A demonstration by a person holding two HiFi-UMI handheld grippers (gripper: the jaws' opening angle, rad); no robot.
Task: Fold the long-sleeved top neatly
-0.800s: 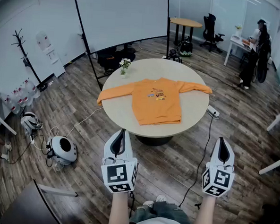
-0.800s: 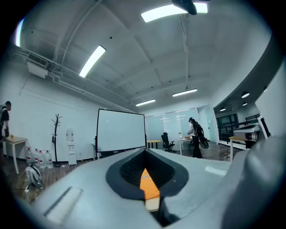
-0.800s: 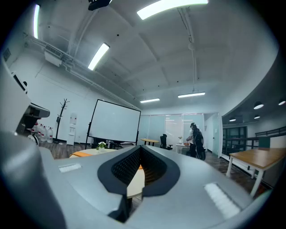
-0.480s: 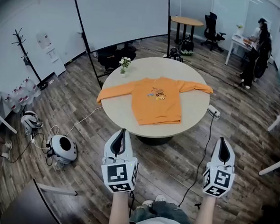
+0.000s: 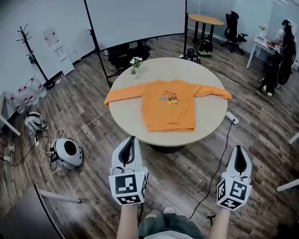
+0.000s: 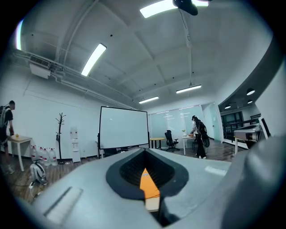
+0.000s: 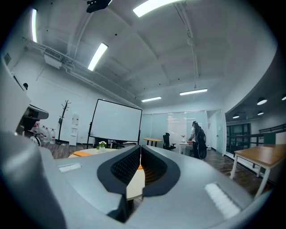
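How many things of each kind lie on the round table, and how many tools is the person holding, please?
Orange long-sleeved top: 1
Vase of flowers: 1
Tools: 2, the left tool and the right tool
Total: 4

Soft cloth top (image 5: pixel 169 110), matt wood-plank floor (image 5: pixel 79 107)

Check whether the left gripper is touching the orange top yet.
Apart. In the head view the left gripper ends near the table edge, and bare tabletop shows between it and the orange top.
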